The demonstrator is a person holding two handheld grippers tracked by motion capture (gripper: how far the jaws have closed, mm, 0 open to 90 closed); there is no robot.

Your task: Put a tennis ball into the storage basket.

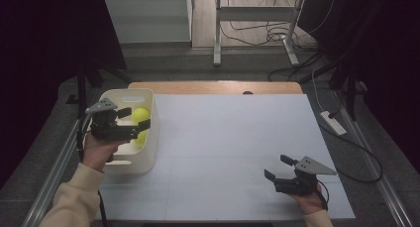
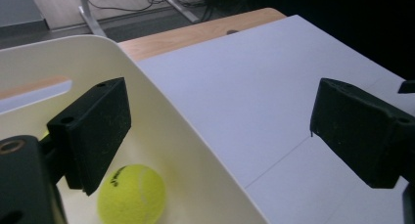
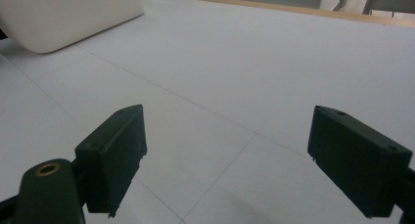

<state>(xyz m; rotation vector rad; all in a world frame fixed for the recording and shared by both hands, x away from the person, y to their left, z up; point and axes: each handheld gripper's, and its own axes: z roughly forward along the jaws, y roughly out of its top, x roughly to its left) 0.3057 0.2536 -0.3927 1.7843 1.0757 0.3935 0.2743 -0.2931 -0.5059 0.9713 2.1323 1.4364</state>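
just below the spread left gripper [image 2: 215, 136], tennis ball [image 2: 131, 194] in bin [image 2: 195, 160]

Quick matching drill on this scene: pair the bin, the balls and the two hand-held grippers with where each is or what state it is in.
1. bin
2. tennis balls
3. left hand-held gripper
4. right hand-held gripper

A. open, over bare white table near its front right
B. open, astride the bin's right wall
C. inside the bin
D. on the table's left edge

Pairs: 1-D, 2-C, 3-B, 4-A
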